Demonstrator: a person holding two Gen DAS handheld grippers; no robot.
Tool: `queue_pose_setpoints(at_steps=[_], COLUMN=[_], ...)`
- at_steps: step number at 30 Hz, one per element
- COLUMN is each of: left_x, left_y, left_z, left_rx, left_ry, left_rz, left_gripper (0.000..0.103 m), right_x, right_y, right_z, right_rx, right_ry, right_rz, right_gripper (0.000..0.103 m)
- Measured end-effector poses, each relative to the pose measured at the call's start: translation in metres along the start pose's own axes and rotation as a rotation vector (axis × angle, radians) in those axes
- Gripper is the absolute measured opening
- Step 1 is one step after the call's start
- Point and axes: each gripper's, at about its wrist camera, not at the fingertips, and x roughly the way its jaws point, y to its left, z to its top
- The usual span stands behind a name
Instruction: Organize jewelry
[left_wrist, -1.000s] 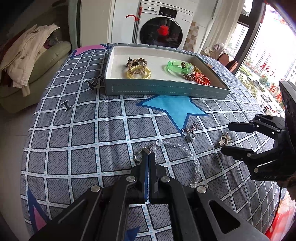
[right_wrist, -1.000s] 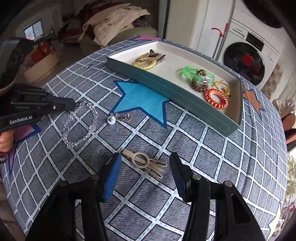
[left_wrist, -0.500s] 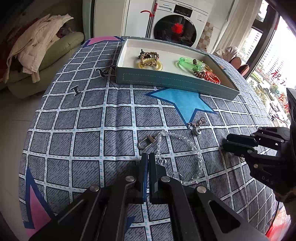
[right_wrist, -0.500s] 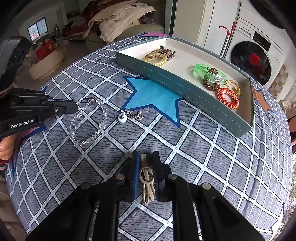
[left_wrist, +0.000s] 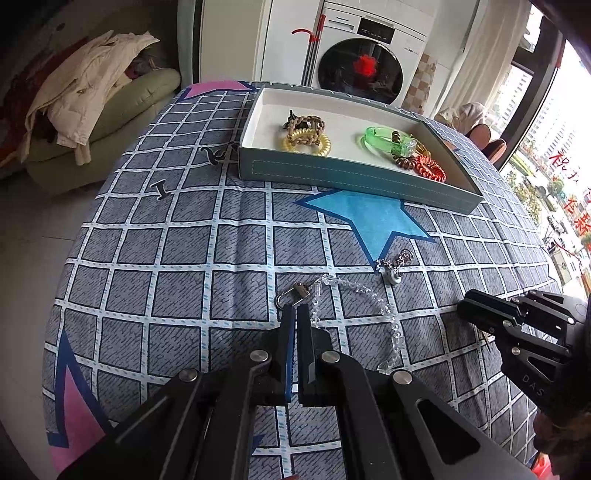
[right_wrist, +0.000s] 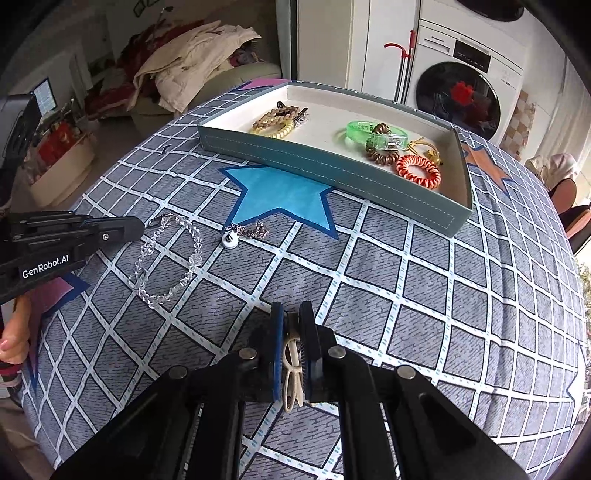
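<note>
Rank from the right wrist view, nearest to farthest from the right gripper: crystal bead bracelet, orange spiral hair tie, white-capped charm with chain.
From the right gripper:
1. White-capped charm with chain, ahead and slightly left, by the blue star's lower tip.
2. Crystal bead bracelet, further left on the cloth, beside the left gripper; close to the charm's distance.
3. Orange spiral hair tie, far right, inside the tray.

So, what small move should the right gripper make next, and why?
Probably lift a little and carry toward the tray. The right gripper is shut on the cream hair clip, which shows between its fingers just above the tablecloth, and other jewelry already lies in the tray.
</note>
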Motion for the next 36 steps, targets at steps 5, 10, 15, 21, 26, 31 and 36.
queue_pose_setpoints(at_steps=[5, 10, 15, 21, 26, 31, 36], left_x=[-0.002, -0.005, -0.014, -0.035, -0.041, -0.014, 0.042], left_y=[-0.004, -0.003, 0.005, 0.007, 0.011, 0.000, -0.006], left_z=[0.001, -0.002, -0.003, -0.003, -0.002, -0.002, 0.007], left_rx=[0.028, 0.018, -0.002, 0.018, 0.002, 0.053, 0.035], left_ry=[-0.003, -0.032, -0.095, -0.215, -0.241, -0.283, -0.189], left_rz=[0.020, 0.014, -0.108, -0.090, -0.080, -0.134, -0.125], left_gripper=[0.020, 0.020, 0.020, 0.020, 0.102, 0.103, 0.103], right_x=[-0.005, -0.010, -0.014, -0.022, -0.027, -0.031, -0.035], right_y=[-0.003, -0.005, -0.007, -0.008, -0.006, -0.004, -0.006], right_z=[-0.002, -0.005, -0.007, -0.008, -0.010, -0.011, -0.012], right_rx=[0.037, 0.068, 0.113, 0.169, 0.204, 0.224, 0.235], right_ry=[-0.018, -0.031, -0.041, -0.069, -0.092, -0.111, -0.120], right_rz=[0.010, 0.019, 0.033, 0.062, 0.085, 0.096, 0.094], right_gripper=[0.009, 0.009, 0.009, 0.009, 0.009, 0.009, 0.009])
